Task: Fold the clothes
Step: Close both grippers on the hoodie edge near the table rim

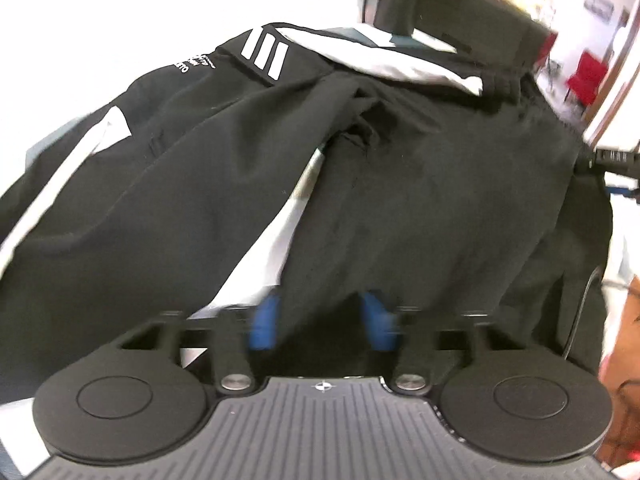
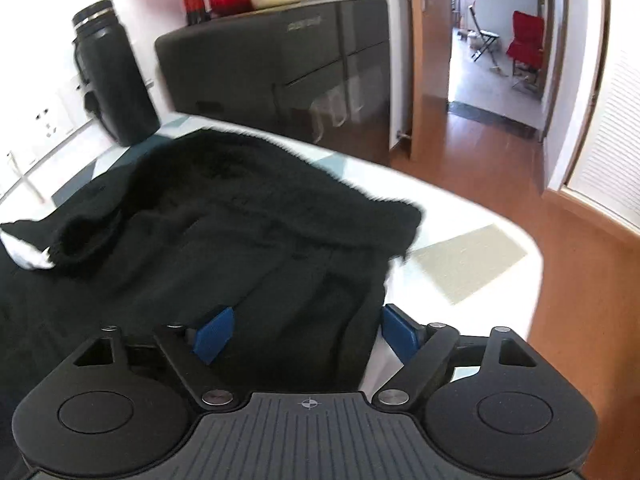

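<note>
Black fabric garment with white stripes and lettering (image 1: 280, 160), spread crumpled over the white table (image 2: 480, 216); its near hem covers the left gripper (image 1: 324, 320), whose blue pads (image 1: 266, 320) appear to pinch the cloth, though blur obscures contact. Right gripper (image 2: 304, 332) stands spread, a fold of garment lying loosely between its pads.

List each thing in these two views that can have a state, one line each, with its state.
Black trousers with white stripes: spread on the table, legs apart, not yet folded.
Left gripper: blue fingers closing on trouser fabric.
Right gripper: open, fabric edge between its fingers.
Dark metal flask: upright, lid on.
Wooden door: open.
</note>
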A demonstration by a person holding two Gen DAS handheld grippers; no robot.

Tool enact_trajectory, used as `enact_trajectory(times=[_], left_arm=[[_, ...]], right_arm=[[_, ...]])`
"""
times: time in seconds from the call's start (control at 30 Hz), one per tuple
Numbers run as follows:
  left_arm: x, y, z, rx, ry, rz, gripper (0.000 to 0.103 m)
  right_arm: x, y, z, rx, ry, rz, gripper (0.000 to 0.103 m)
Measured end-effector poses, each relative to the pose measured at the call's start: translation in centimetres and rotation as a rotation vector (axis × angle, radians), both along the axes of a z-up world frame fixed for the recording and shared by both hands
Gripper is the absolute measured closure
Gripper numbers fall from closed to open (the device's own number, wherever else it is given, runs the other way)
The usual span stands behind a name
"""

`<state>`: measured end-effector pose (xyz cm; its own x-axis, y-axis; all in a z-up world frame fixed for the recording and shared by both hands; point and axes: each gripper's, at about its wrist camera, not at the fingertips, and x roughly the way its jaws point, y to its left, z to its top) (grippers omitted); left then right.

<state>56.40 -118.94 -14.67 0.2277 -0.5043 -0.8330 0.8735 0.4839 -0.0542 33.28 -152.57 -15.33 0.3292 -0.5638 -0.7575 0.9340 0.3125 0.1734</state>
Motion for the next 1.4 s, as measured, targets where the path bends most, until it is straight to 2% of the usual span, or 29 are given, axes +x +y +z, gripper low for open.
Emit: enact_trajectory(times=[0.03,0.07,0.13,0.23,0.33,0.47,0.6,0.63,0.67,0.7,0.73,0.77,0.83,0.87,1.0,1.03,1.07,1.1,1.2,1.27,1.3,1.33,1.37,1.4], left_arm=[[-0.1,0.3,0.0,-0.005,0.005,0.002,0.091],[-0.1,0.7,0.0,-0.010,0.011,0.004,0.092],[-0.2,1.4,-0.1,-0.021,0.036,-0.017,0.097],[-0.6,2.2,0.2,-0.004,0.040,-0.046,0.099],[-0.6,3.8,0.5,-0.014,0.079,-0.050,0.099],[-0.9,6.1,0.0,-0.021,0.123,-0.042,0.099],[-1.1,7.5,0.0,-0.030,0.164,-0.041,0.099],[-1.2,7.7,0.1,-0.032,0.161,-0.044,0.097],[-1.0,7.7,0.3,-0.038,0.160,-0.045,0.096],[-0.7,7.6,0.4,-0.040,0.180,-0.040,0.090],[-0.3,7.5,0.6,-0.044,0.199,-0.034,0.081],[-0.1,7.4,1.1,-0.066,0.205,-0.017,0.076],[0.4,7.6,2.6,-0.119,0.180,0.026,0.051],[0.6,7.8,3.6,-0.149,0.152,0.053,0.047],[2.7,8.3,7.2,-0.242,0.114,0.166,0.045],[3.4,8.2,8.0,-0.259,0.099,0.189,0.045],[4.1,8.0,8.9,-0.277,0.084,0.213,0.045],[4.8,7.9,9.7,-0.294,0.069,0.236,0.045],[6.6,7.4,12.9,-0.353,-0.003,0.307,0.045],[7.8,7.5,15.2,-0.411,-0.053,0.344,0.044],[8.6,7.1,16.2,-0.425,-0.074,0.382,0.036],[9.4,6.9,16.7,-0.432,-0.077,0.414,0.031],[10.1,6.7,16.9,-0.442,-0.059,0.431,0.031],[10.7,6.4,16.8,-0.452,-0.038,0.441,0.031]], right_arm=[[0.2,0.6,0.0,0.003,-0.008,0.017,0.047],[0.3,1.2,-0.1,0.007,-0.016,0.034,0.066],[0.4,2.1,0.0,-0.017,0.005,0.055,0.090],[-1.9,2.7,0.5,-0.015,-0.046,0.014,0.096],[-4.8,3.6,1.2,0.007,-0.087,-0.021,0.097],[-7.7,5.5,1.5,-0.009,-0.048,-0.026,0.097],[-9.6,6.9,0.8,0.020,-0.047,-0.049,0.097],[-9.7,7.0,0.6,0.022,-0.036,-0.045,0.096],[-9.6,7.3,0.9,0.011,-0.016,-0.043,0.091],[-9.4,7.6,1.2,-0.001,0.004,-0.040,0.086],[-9.3,7.8,1.5,-0.013,0.024,-0.038,0.075],[-9.0,8.2,2.3,-0.055,0.009,-0.047,0.066],[-9.2,9.0,4.8,-0.127,-0.070,-0.060,0.058],[-9.4,9.2,6.3,-0.154,-0.113,-0.068,0.054],[-10.8,9.5,13.3,-0.306,-0.262,-0.073,0.051],[-11.1,9.4,15.2,-0.350,-0.294,-0.070,0.045],[-11.4,9.6,16.9,-0.405,-0.310,-0.067,0.035],[-11.5,9.5,18.3,-0.462,-0.312,-0.068,0.032],[-10.5,8.9,21.9,-0.585,-0.306,-0.025,0.030],[-9.3,8.3,23.9,-0.618,-0.334,0.015,0.030],[-8.5,8.2,24.9,-0.630,-0.362,0.045,0.029],[-7.7,7.9,25.7,-0.641,-0.385,0.075,0.021],[-6.5,7.7,26.0,-0.643,-0.401,0.109,0.009],[-5.1,7.4,26.0,-0.637,-0.408,0.152,0.006]])
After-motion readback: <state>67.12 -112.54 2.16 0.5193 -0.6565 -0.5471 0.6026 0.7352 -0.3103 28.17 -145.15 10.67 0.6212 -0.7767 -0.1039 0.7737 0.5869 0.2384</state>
